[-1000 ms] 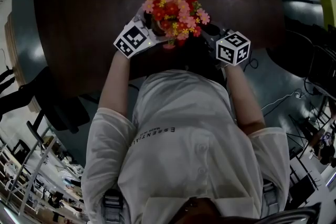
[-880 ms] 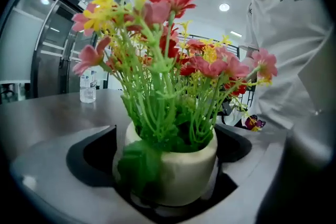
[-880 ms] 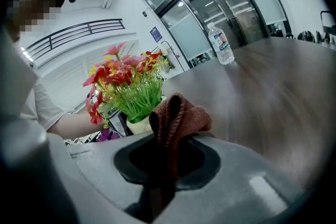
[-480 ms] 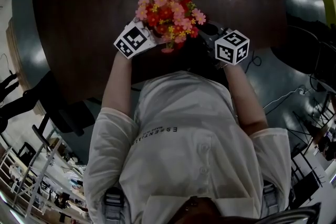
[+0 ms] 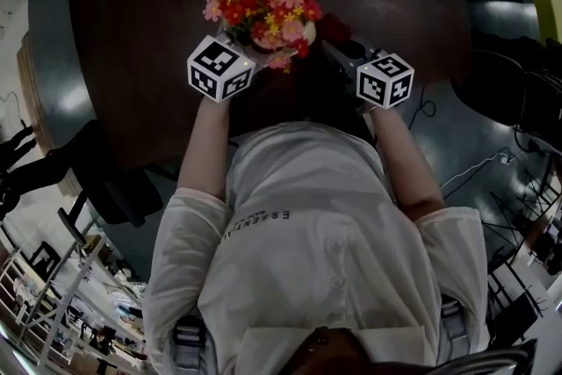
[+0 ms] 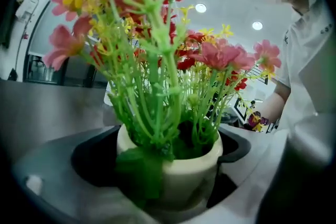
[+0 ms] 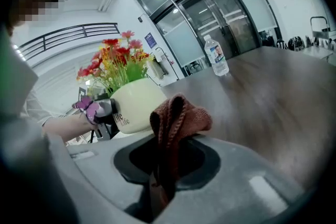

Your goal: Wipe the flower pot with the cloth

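Fingers of the left gripper [image 5: 248, 48] are clamped on the pot [image 6: 184, 165]; the cloth [image 7: 178, 115] is pinched by the right gripper [image 7: 163, 170].

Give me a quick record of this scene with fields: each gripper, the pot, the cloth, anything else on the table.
left gripper: shut on the cream flower pot
right gripper: shut on the reddish-brown cloth, bunched
cloth to pot: close beside it, contact unclear
flowers: red, pink and yellow, in the pot
table: dark wood
also on table: water bottle, upright
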Motion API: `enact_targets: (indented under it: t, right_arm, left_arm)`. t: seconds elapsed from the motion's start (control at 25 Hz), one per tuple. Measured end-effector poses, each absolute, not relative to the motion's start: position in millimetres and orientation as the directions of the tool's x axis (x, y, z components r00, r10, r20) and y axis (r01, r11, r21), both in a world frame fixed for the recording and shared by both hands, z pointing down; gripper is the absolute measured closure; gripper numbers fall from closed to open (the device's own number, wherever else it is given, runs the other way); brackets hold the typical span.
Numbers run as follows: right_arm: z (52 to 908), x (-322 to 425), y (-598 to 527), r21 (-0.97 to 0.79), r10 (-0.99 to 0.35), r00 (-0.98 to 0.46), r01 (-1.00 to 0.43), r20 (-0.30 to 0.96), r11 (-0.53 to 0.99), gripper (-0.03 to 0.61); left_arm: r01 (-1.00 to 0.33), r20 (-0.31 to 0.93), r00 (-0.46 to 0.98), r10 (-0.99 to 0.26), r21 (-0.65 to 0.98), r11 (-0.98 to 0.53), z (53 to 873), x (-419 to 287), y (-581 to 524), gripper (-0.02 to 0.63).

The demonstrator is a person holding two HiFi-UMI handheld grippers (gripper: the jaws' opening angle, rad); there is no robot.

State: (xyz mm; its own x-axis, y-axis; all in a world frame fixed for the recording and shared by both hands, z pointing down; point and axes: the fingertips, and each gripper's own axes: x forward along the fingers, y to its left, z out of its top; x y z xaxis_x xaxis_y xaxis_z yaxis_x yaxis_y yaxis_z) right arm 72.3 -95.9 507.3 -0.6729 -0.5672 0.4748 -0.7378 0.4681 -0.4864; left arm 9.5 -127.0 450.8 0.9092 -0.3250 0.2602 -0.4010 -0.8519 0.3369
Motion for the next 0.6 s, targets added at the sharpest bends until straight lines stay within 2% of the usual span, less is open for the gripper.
enact_targets:
  t: [0.28, 0.6]
  right_arm:
    - [460, 46, -107, -0.362, -0.593, -0.707, -0.707, 0.386, 0.607, 0.528]
    - [427, 4, -85, -0.301, -0.484, -0.829, -0.555, 0.281, 0.776, 0.528]
  left_arm:
    - [-0.441, 0.257, 0.893, -0.37, 0.331, -0.834, 401, 11, -143, 0.048]
    - [-0.474, 0.227, 0.879, -0.418, 0.339, -0.813, 363, 22, -158, 0.048]
